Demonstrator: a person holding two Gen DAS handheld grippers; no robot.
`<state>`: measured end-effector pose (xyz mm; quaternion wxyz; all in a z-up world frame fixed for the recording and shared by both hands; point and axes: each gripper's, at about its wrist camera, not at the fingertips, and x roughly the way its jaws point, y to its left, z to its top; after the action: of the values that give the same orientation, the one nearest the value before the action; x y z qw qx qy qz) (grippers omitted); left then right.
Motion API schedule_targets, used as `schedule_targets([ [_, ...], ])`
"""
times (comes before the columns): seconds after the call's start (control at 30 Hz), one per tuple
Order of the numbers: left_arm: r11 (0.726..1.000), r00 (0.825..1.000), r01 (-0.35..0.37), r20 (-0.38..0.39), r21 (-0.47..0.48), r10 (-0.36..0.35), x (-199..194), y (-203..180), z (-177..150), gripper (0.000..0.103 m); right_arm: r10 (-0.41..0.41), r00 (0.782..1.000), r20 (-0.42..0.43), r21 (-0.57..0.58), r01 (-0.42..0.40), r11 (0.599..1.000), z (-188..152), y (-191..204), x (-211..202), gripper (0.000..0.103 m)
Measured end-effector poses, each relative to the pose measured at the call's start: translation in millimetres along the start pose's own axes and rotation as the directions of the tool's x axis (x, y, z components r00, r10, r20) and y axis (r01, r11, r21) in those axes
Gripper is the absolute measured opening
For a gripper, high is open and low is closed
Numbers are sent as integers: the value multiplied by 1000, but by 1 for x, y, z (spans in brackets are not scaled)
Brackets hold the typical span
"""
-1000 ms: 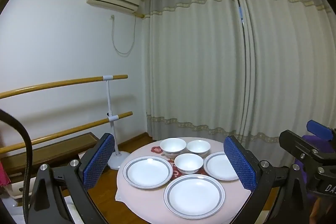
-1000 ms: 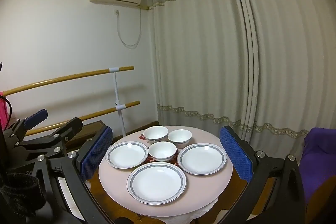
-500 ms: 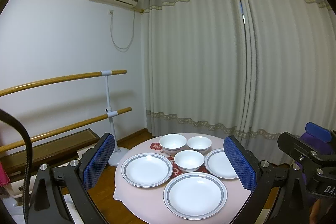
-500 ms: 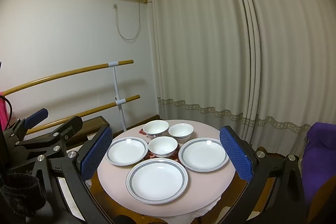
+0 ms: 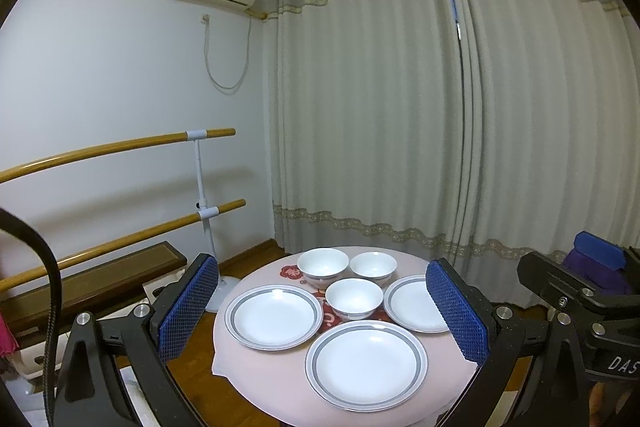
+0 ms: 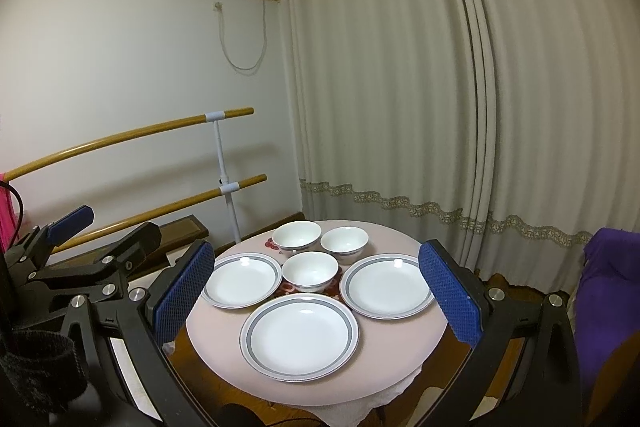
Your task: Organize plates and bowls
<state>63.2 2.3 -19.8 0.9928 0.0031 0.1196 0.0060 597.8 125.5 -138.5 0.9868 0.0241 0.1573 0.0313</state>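
A small round worktop (image 5: 260,367) under a pale pink cloth carries three plates and three bowls, none stacked. The near plate (image 5: 366,365) lies at the front edge. The left plate (image 5: 274,315) sits toward the left edge and the right plate (image 6: 387,285) toward the right edge. Between these two stands the middle bowl (image 5: 354,298), just behind the near plate. The back left bowl (image 5: 323,265) and the back right bowl (image 5: 373,268) stand side by side close to the far edge, before a grey curtain (image 5: 440,107).

The left gripper (image 5: 322,311) hangs short of the worktop with its blue pads (image 5: 188,305) wide apart and nothing between them. The right gripper (image 6: 316,297) is likewise held off the worktop, its pads (image 6: 450,295) spread wide and empty.
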Motion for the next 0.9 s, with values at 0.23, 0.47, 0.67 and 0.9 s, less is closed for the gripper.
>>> schedule_targets([
  [0.23,1000,1000,4,-3,-1,-4,-5,-2,-1,102,-2,1000,-5,5,2,1000,-1,-2,-1,103],
  [0.47,1000,1000,4,0,3,-4,-8,-3,3,102,-3,1000,-1,10,3,1000,-7,-1,-4,103],
  [0.67,1000,1000,4,2,1,-4,-10,-4,4,102,-3,1000,-1,10,3,1000,-6,-3,-4,103],
  [0.9,1000,1000,5,-1,-1,-5,-11,-4,5,102,-5,1000,-3,8,5,1000,-8,-2,-4,103],
])
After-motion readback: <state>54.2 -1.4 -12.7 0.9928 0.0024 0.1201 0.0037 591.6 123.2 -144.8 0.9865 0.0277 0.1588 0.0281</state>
